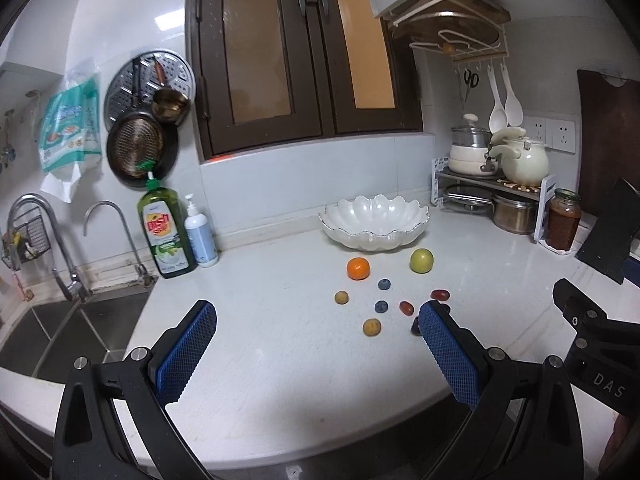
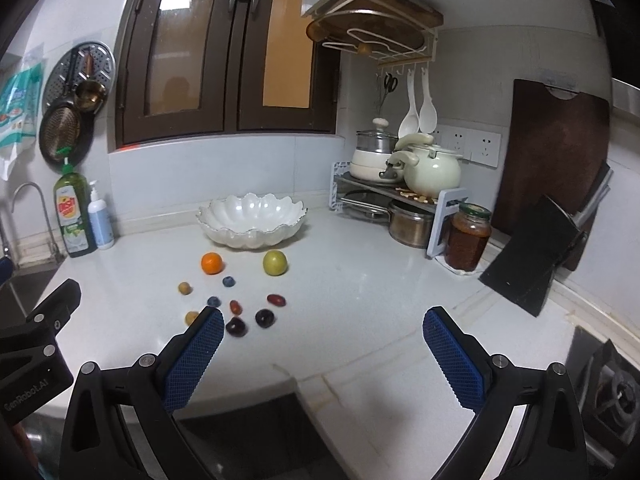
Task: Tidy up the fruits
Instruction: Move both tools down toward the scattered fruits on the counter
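A: My left tool [image 1: 318,314] hangs above the near edge of the table [image 1: 280,344], blue pads spread wide, nothing between them. Right tool [image 2: 323,322] likewise: wide apart, empty, above the table's front.

B: Fruit?

A: All loose on the table, in front of the white scalloped bowl [image 2: 252,220]. Orange [image 2: 211,263] and green fruit [image 2: 275,263] nearest the bowl, apart from each other. Closer to me: two blueberries [image 2: 228,281], two small tan fruits [image 2: 184,288], two red grape-like ones [image 2: 276,299], two dark round ones [image 2: 264,317].

B: Anything in the bowl?

A: I see only its pale inside.

B: Surroundings?

A: Dish soap bottle [image 1: 166,236] and pump bottle [image 1: 201,236] by the sink [image 1: 60,332], left. Jar [image 2: 467,236] and pot rack [image 2: 400,200], right.
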Action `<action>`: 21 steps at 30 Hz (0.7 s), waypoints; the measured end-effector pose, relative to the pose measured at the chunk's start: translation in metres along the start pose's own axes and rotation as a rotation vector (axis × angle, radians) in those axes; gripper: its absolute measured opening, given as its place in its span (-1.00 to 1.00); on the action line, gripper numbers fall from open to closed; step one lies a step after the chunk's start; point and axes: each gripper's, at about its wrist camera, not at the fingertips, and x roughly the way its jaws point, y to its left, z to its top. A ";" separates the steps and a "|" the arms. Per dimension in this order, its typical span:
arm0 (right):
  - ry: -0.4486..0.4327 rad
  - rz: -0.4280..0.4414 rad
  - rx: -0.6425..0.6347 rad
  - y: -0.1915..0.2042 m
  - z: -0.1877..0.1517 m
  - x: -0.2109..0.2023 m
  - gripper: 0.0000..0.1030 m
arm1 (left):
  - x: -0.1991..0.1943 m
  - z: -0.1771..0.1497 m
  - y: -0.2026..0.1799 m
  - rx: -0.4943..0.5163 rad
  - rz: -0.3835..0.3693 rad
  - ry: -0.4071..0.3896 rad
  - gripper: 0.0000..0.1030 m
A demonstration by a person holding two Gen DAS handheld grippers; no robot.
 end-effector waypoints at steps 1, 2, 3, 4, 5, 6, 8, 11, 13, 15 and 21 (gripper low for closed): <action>0.002 -0.001 0.001 0.001 0.002 0.006 0.97 | 0.010 0.002 -0.001 0.007 -0.004 0.006 1.00; 0.009 -0.004 0.006 0.002 0.005 0.015 0.97 | 0.018 0.004 -0.001 0.016 -0.007 0.010 1.00; 0.016 -0.007 0.010 0.002 0.007 0.023 0.97 | 0.025 0.005 -0.002 0.023 -0.010 0.013 1.00; 0.027 -0.008 0.015 0.004 0.010 0.032 0.97 | 0.035 0.008 -0.003 0.034 -0.015 0.022 1.00; 0.035 -0.009 0.017 0.005 0.013 0.038 0.97 | 0.042 0.010 -0.004 0.042 -0.020 0.029 1.00; 0.041 -0.010 0.016 0.008 0.015 0.045 0.97 | 0.052 0.013 -0.004 0.050 -0.027 0.036 1.00; 0.050 -0.018 0.013 0.014 0.021 0.061 0.97 | 0.066 0.018 -0.005 0.058 -0.038 0.043 1.00; 0.075 -0.013 0.020 0.022 0.027 0.083 0.96 | 0.090 0.024 -0.005 0.074 -0.058 0.063 1.00; 0.092 -0.014 0.023 0.028 0.028 0.096 0.96 | 0.103 0.026 -0.005 0.089 -0.076 0.081 1.00; 0.115 -0.019 0.024 0.032 0.029 0.110 0.94 | 0.116 0.027 -0.006 0.105 -0.093 0.095 1.00; 0.192 -0.023 0.038 0.043 0.026 0.145 0.86 | 0.148 0.024 -0.012 0.146 -0.137 0.141 0.93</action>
